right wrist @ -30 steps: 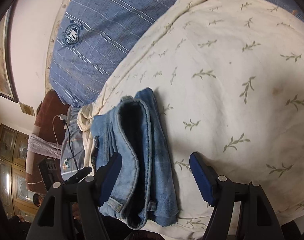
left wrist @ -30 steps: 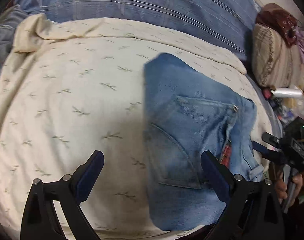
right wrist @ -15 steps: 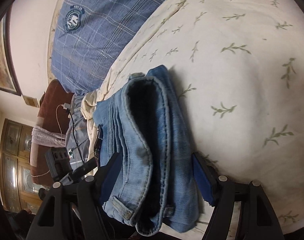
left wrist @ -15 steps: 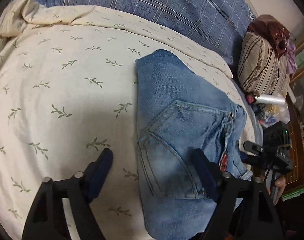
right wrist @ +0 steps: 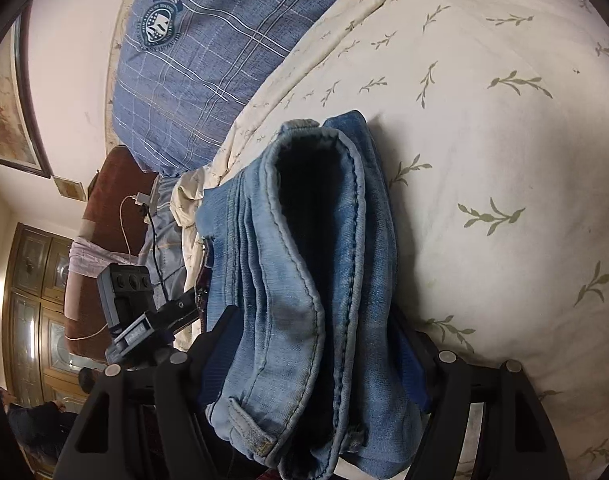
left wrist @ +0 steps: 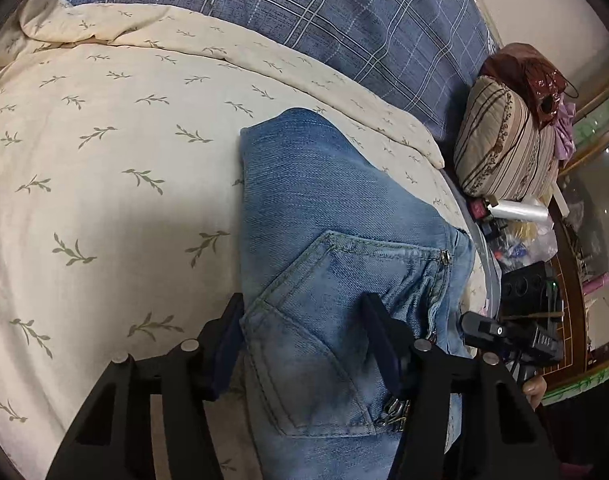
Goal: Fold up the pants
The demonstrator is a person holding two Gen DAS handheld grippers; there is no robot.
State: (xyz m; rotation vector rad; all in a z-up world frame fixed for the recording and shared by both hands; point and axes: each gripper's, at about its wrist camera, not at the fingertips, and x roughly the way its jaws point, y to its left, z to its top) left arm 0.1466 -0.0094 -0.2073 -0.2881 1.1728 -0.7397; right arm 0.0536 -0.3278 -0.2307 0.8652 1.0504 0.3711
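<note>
in the left wrist view, folded jeans [left wrist: 336, 264] are seen lying on a cream leaf-print sheet [left wrist: 104, 184], toward its right edge and reaching down to the near edge, back pocket facing up. the left gripper [left wrist: 304, 344] is set over the near end of the jeans; its jaws are closing, with the pocket part of the denim between them. the left pad sits at the jeans' left edge and the right pad lies on the denim near the zipper, but a firm press cannot be told. a blue plaid cover [left wrist: 344, 28] is seen beyond the sheet's far edge, a striped pillow [left wrist: 504, 144] past its right edge, and the right gripper [left wrist: 512, 336] is caught at the right. in the right wrist view, the jeans [right wrist: 304, 280] are shown end-on at the sheet's [right wrist: 504, 140] near left edge, the stacked layers and waistband opening facing the camera. the right gripper [right wrist: 316, 364] is held wide apart, the folded stack between its pads; whether the pads touch the cloth cannot be told. the left gripper [right wrist: 144, 320] is seen at the left.
</note>
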